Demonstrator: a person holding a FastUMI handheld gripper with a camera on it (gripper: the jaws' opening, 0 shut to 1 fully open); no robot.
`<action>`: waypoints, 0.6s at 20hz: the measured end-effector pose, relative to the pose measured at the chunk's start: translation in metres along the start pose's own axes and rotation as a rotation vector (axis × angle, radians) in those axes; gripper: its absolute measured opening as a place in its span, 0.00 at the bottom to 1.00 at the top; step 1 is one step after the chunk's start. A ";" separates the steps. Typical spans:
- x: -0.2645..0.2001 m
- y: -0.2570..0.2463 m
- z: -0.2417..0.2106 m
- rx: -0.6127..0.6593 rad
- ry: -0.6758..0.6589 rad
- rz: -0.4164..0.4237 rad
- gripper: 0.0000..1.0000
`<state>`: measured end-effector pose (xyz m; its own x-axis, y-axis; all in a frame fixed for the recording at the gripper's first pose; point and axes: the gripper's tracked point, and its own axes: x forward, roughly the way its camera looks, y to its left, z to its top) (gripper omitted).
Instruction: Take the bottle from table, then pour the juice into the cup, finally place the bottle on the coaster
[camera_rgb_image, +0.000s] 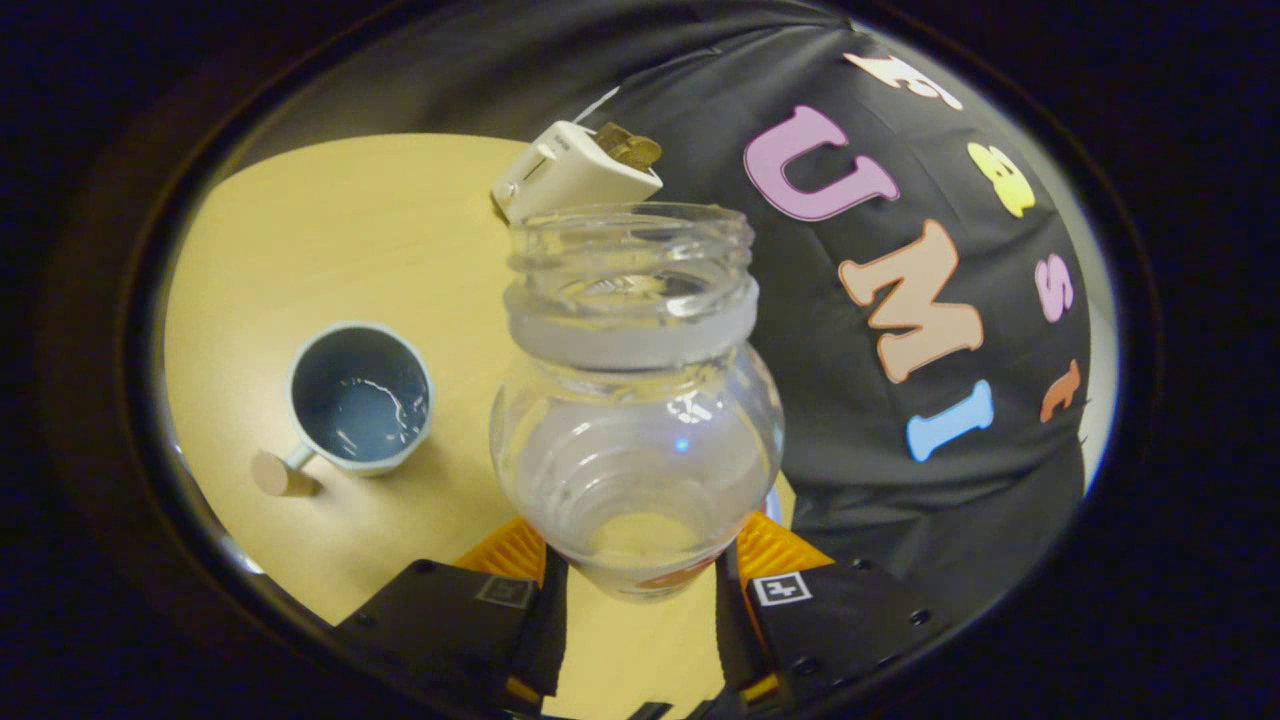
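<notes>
Down between the two fingers of the gripper (640, 580) sits the bottle (636, 400), and yeah, both fingers are clamped on its lower body, one pressing from each side. It's a clear, wide-mouthed plastic thing with no cap on, threaded neck pointing away from the fingers, and it's held up off the table (340, 230) rather than standing on it. Looks pretty much drained to me, maybe a thin film of liquid left near the base, but the plastic is so glarey I honestly can't say for sure.

Just past the fingers and off to the left, the cup (362, 398) stands upright on the light wooden tabletop, well apart from the bottle. Pale outside, bluish inside, with a stubby handle sticking out toward the near left. You can see clear liquid in the bottom of it catching the light.

Further out, beyond the mouth of the bottle, a white boxy gadget (572, 172) is sitting at the far edge of the table, with something brownish-gold (630, 146) poking out of its top. Couldn't tell you what that bit is. Behind everything hangs the booth's black cloth wall (860, 420).
</notes>
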<state>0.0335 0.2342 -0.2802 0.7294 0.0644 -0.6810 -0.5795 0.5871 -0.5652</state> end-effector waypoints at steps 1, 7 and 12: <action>-0.001 0.002 0.002 0.048 -0.009 0.030 0.64; 0.001 0.012 0.022 0.288 -0.078 0.188 0.64; 0.019 0.000 0.034 0.515 -0.089 0.253 0.64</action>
<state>0.0593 0.2632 -0.2773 0.6324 0.3082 -0.7107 -0.5043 0.8602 -0.0757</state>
